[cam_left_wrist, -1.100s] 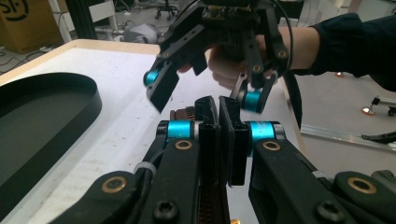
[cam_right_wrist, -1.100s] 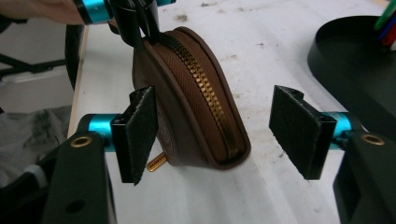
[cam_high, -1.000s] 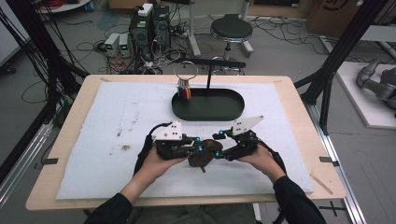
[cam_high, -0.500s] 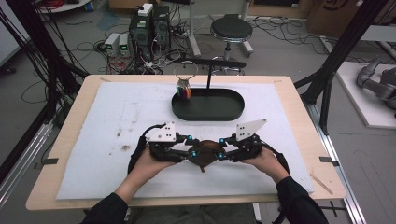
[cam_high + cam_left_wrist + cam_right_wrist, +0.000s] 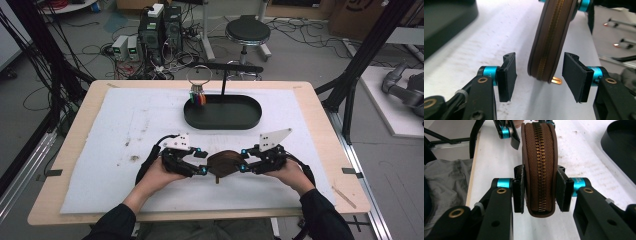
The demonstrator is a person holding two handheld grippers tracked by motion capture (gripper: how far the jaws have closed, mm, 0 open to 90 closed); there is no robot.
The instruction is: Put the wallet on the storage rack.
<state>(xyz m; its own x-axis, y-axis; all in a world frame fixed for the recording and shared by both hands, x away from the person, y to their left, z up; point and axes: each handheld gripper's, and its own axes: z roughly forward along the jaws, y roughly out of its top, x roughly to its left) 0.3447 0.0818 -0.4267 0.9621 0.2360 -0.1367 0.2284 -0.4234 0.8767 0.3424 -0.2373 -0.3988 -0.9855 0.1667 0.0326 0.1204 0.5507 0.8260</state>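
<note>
My right tongs (image 5: 539, 185) clamp the brown zippered pouch (image 5: 539, 167) across its flat sides. My left tongs (image 5: 537, 71) have just been opening; their pads now stand clear either side of the pouch's end, so I judge the handover done. The pouch sits on edge just above the white mat (image 5: 125, 125) of the table (image 5: 320, 115), long axis running between my hands, gold zip pull (image 5: 556, 80) toward the left tongs.

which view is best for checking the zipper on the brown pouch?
Right gripper view: the brown pouch stands edge-on and close, with the zipper teeth sharp down its length. Left gripper view shows the zipper blurred, plus the gold pull tab. High view shows just a small dark pouch.
</note>
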